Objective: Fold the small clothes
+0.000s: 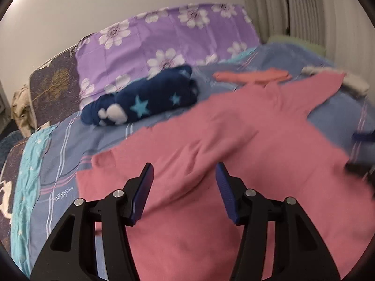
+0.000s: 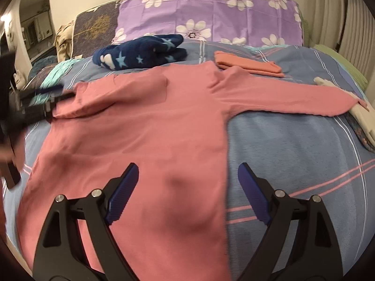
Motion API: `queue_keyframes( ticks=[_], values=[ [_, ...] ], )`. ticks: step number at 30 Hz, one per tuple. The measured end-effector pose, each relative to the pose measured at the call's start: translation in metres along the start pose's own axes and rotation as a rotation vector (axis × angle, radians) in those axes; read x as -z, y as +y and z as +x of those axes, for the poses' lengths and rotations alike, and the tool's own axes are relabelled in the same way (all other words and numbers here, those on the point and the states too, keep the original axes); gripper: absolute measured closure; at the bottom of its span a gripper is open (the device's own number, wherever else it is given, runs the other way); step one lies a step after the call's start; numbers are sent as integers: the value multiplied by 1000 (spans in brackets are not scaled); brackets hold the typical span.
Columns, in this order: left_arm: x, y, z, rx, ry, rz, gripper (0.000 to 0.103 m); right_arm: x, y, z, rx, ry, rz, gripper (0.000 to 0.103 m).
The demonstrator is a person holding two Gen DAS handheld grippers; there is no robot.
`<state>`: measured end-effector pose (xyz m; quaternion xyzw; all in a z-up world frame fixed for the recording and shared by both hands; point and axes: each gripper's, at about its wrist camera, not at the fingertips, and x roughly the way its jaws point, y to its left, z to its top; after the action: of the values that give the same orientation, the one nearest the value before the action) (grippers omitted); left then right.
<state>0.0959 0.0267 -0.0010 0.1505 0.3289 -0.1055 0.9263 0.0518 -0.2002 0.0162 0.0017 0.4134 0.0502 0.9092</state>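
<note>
A pink long-sleeved top [image 2: 150,126] lies flat on the bed. Its left sleeve is folded across the chest and its right sleeve [image 2: 293,98] stretches out to the right. It also shows in the left wrist view [image 1: 222,140]. My left gripper [image 1: 185,171] is open and empty, just above the top's left side. In the right wrist view the left gripper [image 2: 44,98] shows blurred at the top's left shoulder. My right gripper [image 2: 187,171] is open and empty above the top's lower right edge.
A folded dark blue star-patterned garment [image 2: 140,53] and a folded orange garment [image 2: 248,64] lie behind the top. A cream garment [image 2: 361,114] lies at the right sleeve's end. A purple flowered pillow [image 2: 211,14] stands at the head of the blue bedspread [image 2: 293,154].
</note>
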Motion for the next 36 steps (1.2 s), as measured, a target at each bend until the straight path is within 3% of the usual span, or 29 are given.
queue_keyframes(
  ticks=[5, 10, 15, 19, 21, 22, 23, 25, 27, 30, 32, 34, 36],
  values=[
    [35, 43, 0, -122, 64, -107, 43, -15, -4, 5, -38, 2, -6, 15],
    [59, 95, 0, -242, 133, -232, 39, -55, 8, 32, -213, 11, -39, 23],
    [82, 121, -1, -227, 164, -349, 38, -92, 15, 94, -323, 102, -7, 36],
    [77, 136, 17, -185, 143, -458, 38, -108, 22, 154, -291, 195, 49, 35],
    [72, 140, 29, -196, 142, -489, 37, -111, 32, 165, -274, 179, 45, 33],
    [71, 140, 34, -204, 146, -490, 37, -113, 43, 166, -261, 166, 2, 39],
    [70, 141, 43, -224, 166, -489, 37, -113, 52, 167, -251, 163, -39, 66],
    [75, 142, 56, -230, 215, -501, 37, -114, 66, 163, -181, 159, -103, 98],
    [78, 145, 57, -228, 215, -524, 35, -122, 60, 144, -246, 133, -38, 98],
    [82, 147, 54, -244, 207, -544, 35, -140, 33, 94, -324, 8, 54, 98],
    [82, 146, 53, -253, 204, -542, 35, -146, 11, 63, -304, -66, 83, 98],
    [80, 141, 53, -274, 204, -514, 35, -141, -9, 55, -253, -47, 80, 96],
    [78, 136, 53, -305, 211, -481, 34, -127, -23, 66, -228, 44, 85, 89]
  ],
)
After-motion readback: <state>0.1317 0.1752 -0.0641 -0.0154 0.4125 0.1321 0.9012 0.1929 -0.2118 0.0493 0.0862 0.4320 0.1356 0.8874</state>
